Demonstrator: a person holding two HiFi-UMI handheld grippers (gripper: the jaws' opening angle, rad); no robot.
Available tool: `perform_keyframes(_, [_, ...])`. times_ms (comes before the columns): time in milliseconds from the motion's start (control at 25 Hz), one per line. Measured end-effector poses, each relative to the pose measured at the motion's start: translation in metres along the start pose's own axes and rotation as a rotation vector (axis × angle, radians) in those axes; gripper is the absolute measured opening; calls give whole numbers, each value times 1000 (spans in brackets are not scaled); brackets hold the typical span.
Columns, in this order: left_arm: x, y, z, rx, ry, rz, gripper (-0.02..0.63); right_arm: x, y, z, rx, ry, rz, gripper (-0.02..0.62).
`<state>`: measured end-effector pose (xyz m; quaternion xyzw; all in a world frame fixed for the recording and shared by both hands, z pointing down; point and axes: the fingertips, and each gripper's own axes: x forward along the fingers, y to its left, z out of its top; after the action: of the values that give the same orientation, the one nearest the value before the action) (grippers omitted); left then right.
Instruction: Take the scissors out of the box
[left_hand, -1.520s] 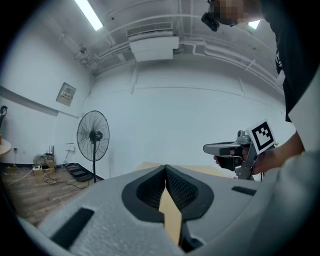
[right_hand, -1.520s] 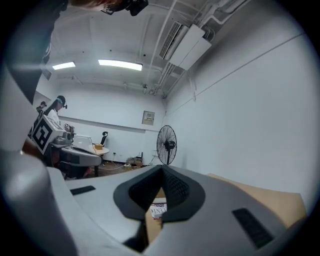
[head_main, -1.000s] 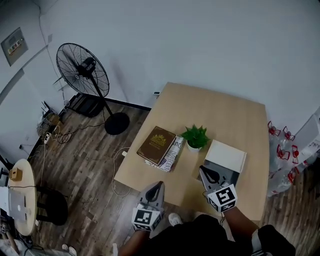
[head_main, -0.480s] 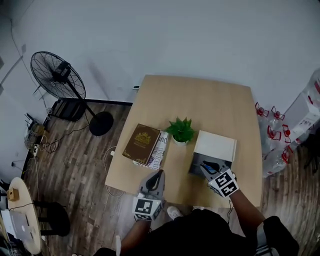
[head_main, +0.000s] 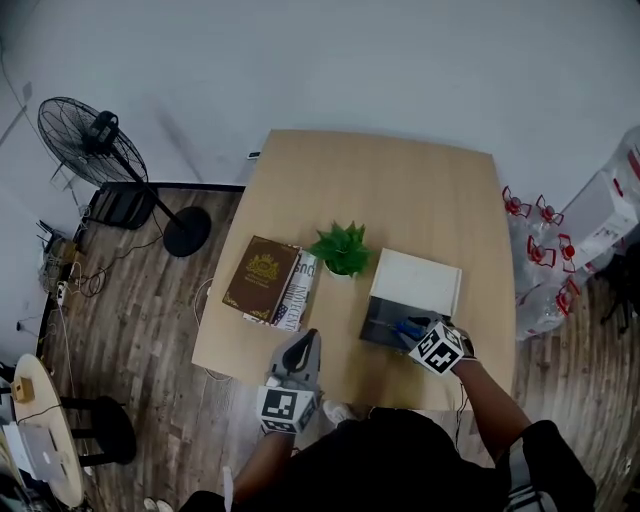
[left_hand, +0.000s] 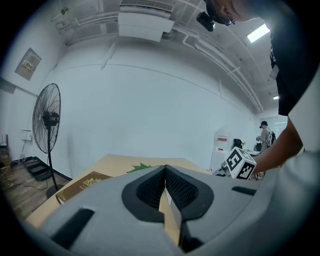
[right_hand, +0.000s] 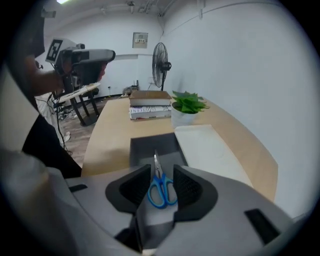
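Blue-handled scissors (right_hand: 161, 189) lie flat in a dark grey open box (right_hand: 145, 146), blades pointing away from me. In the head view the box (head_main: 380, 322) sits near the table's front right, with the scissors (head_main: 404, 327) inside. My right gripper (right_hand: 162, 172) points steeply down into the box; its jaws have just been opening and stand open on either side of the scissors' handles, not pressing on them. Its marker cube (head_main: 438, 348) hangs over the box's near edge. My left gripper (head_main: 309, 337), shut and empty (left_hand: 165, 172), hovers over the table's front edge, left of the box.
The box's white lid (head_main: 416, 282) lies just behind the box. A potted plant (head_main: 342, 249) and a brown book on magazines (head_main: 260, 277) stand to the left. A standing fan (head_main: 95, 142) is on the floor far left, bottles (head_main: 538, 245) to the table's right.
My right gripper has dropped and tipped down into the box, and its jaws have gone from shut to open. The left gripper has slid forward over the table's front edge, staying shut.
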<state>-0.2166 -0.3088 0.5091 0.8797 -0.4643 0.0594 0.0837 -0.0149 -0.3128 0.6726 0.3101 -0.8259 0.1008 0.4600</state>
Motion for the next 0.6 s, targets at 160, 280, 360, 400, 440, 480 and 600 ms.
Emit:
perform_keyframes(160, [11,0,-4,-2,14,17,5,25,3,-20,-85,94,58,140])
perform_keyframes(280, [18,-1,-1,-5,11,27,5,38,4,-32,-106,147,94,140])
perform_keyframes(360, [21,0,-1,-8,14,37,5,45,3,-39,-92,181,119,140])
perform_keyframes(400, [22,1,0,-8,11,41,5,47,3,-44,-90,202,130,140])
perform_keyframes(440, [23,1,0,-8,10,45,5,49,3,-48,-91,223,141,140])
perform_keyframes(480, [24,1,-1,-9,14,48,5,50,4,-52,-91,240,152,140])
perform_keyframes(600, [25,4,0,-9,6,64,5,54,5,-56,-97,268,168,140])
